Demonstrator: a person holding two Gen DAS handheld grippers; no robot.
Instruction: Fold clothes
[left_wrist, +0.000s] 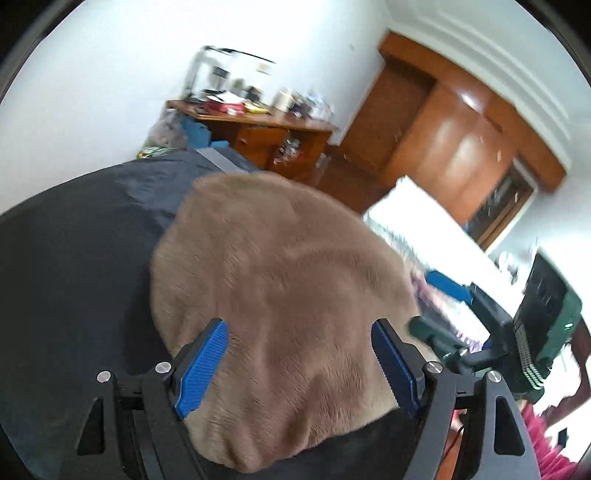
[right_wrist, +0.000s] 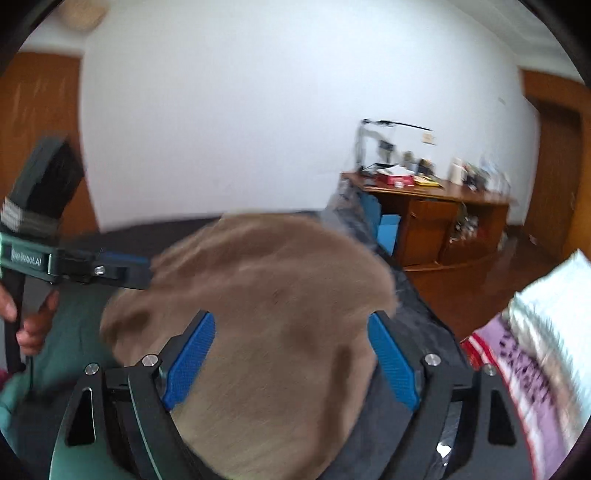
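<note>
A brown fuzzy garment (left_wrist: 280, 288) lies folded into a rounded heap on a dark cloth-covered surface (left_wrist: 74, 258). My left gripper (left_wrist: 301, 365) hovers over its near edge, blue pads (left_wrist: 205, 365) spread wide and pressing on nothing. In the right wrist view the same garment (right_wrist: 273, 295) fills the middle, and my right gripper (right_wrist: 291, 358) stands open above it, pads (right_wrist: 395, 358) clear of the fabric. The left gripper (right_wrist: 144, 269) reaches in from the left, held by a hand (right_wrist: 33, 325). The right gripper (left_wrist: 436, 306) shows at the garment's right edge. Both views are motion-blurred.
A wooden desk (right_wrist: 436, 206) cluttered with small items and a glass tank (right_wrist: 384, 147) stands against the white wall. Wooden wardrobe doors (left_wrist: 454, 140) are at the back right. Striped bedding (right_wrist: 535, 354) lies to the right of the dark surface, with wooden floor (right_wrist: 480, 280) beyond.
</note>
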